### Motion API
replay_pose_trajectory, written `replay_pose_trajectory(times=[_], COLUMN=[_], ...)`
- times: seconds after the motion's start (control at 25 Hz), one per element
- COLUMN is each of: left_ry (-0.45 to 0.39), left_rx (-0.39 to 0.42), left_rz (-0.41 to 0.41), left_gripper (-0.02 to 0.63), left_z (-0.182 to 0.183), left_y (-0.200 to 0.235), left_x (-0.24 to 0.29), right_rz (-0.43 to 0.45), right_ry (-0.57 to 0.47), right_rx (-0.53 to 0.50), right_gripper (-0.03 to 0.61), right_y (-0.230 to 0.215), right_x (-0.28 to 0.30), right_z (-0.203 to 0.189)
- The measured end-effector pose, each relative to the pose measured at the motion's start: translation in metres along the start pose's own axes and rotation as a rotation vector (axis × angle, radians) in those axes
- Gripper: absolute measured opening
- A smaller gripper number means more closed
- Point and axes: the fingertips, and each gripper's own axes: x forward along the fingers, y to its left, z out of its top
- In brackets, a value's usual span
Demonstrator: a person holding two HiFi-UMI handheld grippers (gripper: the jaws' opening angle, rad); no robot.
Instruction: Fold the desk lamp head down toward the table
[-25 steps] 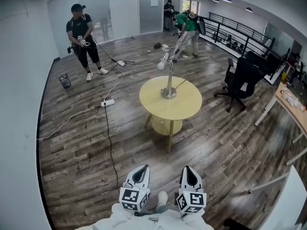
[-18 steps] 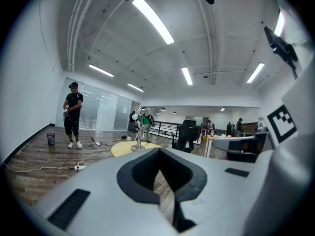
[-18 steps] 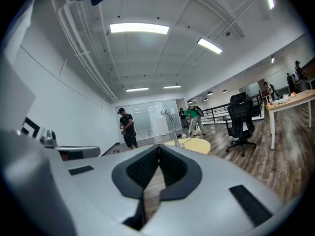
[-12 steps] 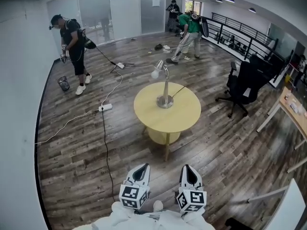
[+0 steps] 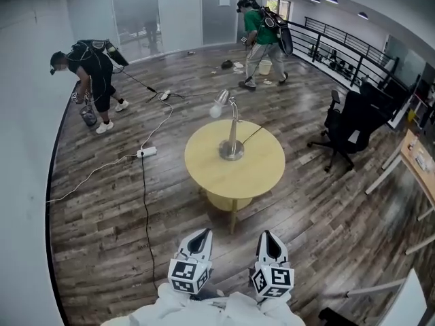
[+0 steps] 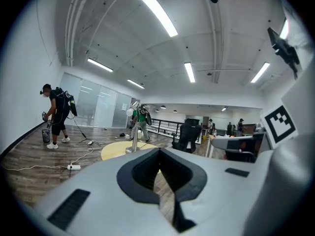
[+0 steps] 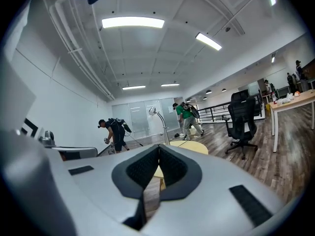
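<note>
1. Silver desk lamp (image 5: 232,133) stands upright mid-table on the round yellow table (image 5: 262,172), well beyond both grippers. Its head (image 5: 218,105) is raised and leans left.
2. Left gripper (image 5: 199,236) and right gripper (image 5: 270,237) are fully closed and empty. Nudging the head with closed jaws could topple the lamp.
3. The black floor cable (image 5: 145,189) on the left could trip the person on the approach.

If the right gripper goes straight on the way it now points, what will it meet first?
Probably the round yellow table, near its front edge: it shows just beyond the shut jaws of the right gripper. Only floor lies between. The desk lamp stands farther back, on the table.
</note>
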Motion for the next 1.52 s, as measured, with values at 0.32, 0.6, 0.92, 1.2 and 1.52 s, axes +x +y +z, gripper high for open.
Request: replay_pose_trajectory(times=[0.32,0.6,0.92,1.2,1.52], left_ry=[0.014,0.005,-0.031,-0.023,0.016], left_rx=[0.0,0.0,0.023,0.027,0.026], left_rz=[0.018,-0.006,-0.041,-0.06,-0.072], left_gripper=[0.0,0.001,0.0,0.0,0.0], left_z=[0.0,0.007,0.038,0.057,0.064], left_y=[0.016,0.046,0.083,0.119,0.152], left_x=[0.037,0.094,0.181,0.245,0.303], right_rz=[0.001,-0.036,-0.038,-0.038,-0.041], right_ry=[0.02,-0.003,-0.029,-0.035,-0.025], right_rx=[0.024,0.024,0.005,0.009,0.033], right_gripper=[0.012,0.012,0.012,0.012,0.012], right_y=[-0.018,-0.034,-0.047,-0.053,-0.066], right_x=[0.04,0.1,0.193,0.268,0.34], right_z=[-0.007,-0.001,0.023,0.037,0.042])
